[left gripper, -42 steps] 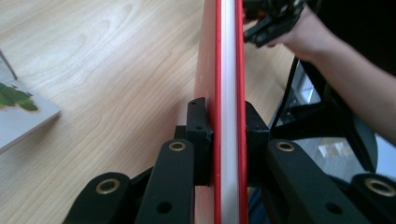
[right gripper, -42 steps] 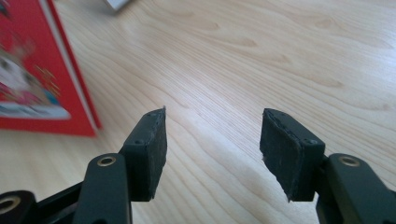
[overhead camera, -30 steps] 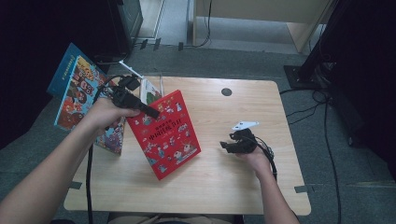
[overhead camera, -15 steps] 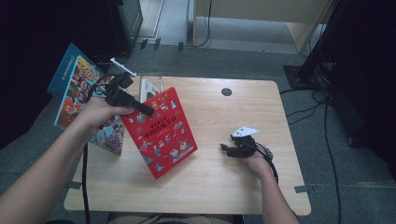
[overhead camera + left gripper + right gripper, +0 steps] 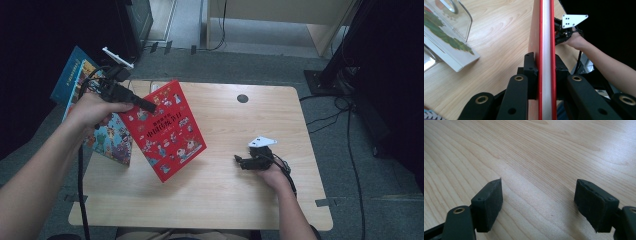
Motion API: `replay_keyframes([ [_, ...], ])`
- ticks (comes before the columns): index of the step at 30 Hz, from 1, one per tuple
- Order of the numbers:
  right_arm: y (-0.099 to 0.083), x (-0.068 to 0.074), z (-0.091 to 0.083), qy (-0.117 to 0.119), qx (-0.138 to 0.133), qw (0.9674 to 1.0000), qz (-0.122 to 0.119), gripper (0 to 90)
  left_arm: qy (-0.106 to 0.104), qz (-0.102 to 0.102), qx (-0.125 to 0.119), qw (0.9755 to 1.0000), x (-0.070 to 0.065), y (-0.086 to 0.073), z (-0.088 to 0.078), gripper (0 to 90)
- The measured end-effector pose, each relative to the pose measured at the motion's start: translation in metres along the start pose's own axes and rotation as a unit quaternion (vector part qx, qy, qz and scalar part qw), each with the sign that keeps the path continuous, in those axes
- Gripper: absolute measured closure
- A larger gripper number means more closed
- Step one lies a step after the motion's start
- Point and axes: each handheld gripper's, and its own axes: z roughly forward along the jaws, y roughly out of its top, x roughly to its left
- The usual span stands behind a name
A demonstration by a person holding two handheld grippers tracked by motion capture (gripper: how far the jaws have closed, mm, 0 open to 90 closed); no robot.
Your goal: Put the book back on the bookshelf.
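Note:
A red picture book [image 5: 165, 132] hangs tilted above the left half of the wooden table [image 5: 225, 205]. My left gripper [image 5: 148, 106] is shut on its upper edge. In the left gripper view the book's white page edge [image 5: 546, 30] runs straight up between the two black jaws of that gripper [image 5: 546, 75], which press on both red covers. My right gripper [image 5: 240, 161] lies low on the table at the right, pointing left. Its jaws have just been opening and stand wide apart in the right gripper view [image 5: 539, 200], with bare wood between them.
A blue picture book [image 5: 75, 80] and another colourful book [image 5: 112, 142] stand at the table's left edge behind the left hand. A clear plastic book stand [image 5: 461, 27] holds a book there. A dark cable hole [image 5: 242, 98] sits at the back middle.
The left hand has lifted the red book a little higher and towards the left. The right hand has stayed where it was on the table.

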Motion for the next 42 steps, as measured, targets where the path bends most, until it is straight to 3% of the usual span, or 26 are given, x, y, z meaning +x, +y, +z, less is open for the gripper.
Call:
replay_keyframes([
  [10, 0.000, 0.002, 0.000, -0.006, 0.000, 1.0000, 0.006, 22.6, 0.013, -0.014, -0.027, 0.9994, -0.004, 0.012, -0.037, 79.4],
  [23, 0.000, 0.002, 0.000, -0.008, 0.000, 0.9999, 0.007, 22.6, 0.014, -0.054, -0.071, 0.9959, 0.014, 0.009, -0.084, 79.4],
  [26, 0.000, 0.002, 0.000, -0.008, 0.000, 0.9999, 0.008, 22.6, 0.025, -0.058, -0.081, 0.9948, 0.016, 0.009, -0.097, 79.4],
  [30, 0.000, 0.002, 0.000, -0.008, 0.000, 0.9999, 0.008, 22.6, 0.034, -0.068, -0.097, 0.9924, 0.021, 0.008, -0.115, 79.3],
  [33, 0.000, 0.002, 0.000, -0.008, 0.000, 0.9999, 0.008, 22.6, 0.053, -0.084, -0.115, 0.9884, 0.028, 0.005, -0.134, 79.4],
  [35, 0.000, 0.002, 0.000, -0.008, 0.000, 0.9999, 0.008, 22.6, 0.060, -0.085, -0.117, 0.9876, 0.031, 0.004, -0.139, 79.4],
  [37, 0.000, 0.002, 0.000, -0.008, 0.000, 0.9999, 0.008, 22.6, 0.074, -0.100, -0.133, 0.9833, 0.037, 0.000, -0.150, 79.3],
  [38, 0.000, 0.002, 0.000, -0.008, 0.000, 0.9999, 0.008, 22.6, 0.074, -0.100, -0.133, 0.9833, 0.037, 0.000, -0.150, 79.2],
  [42, 0.000, 0.002, 0.000, -0.008, 0.000, 0.9999, 0.008, 22.6, 0.080, -0.123, -0.150, 0.9778, 0.049, -0.007, -0.165, 79.3],
])
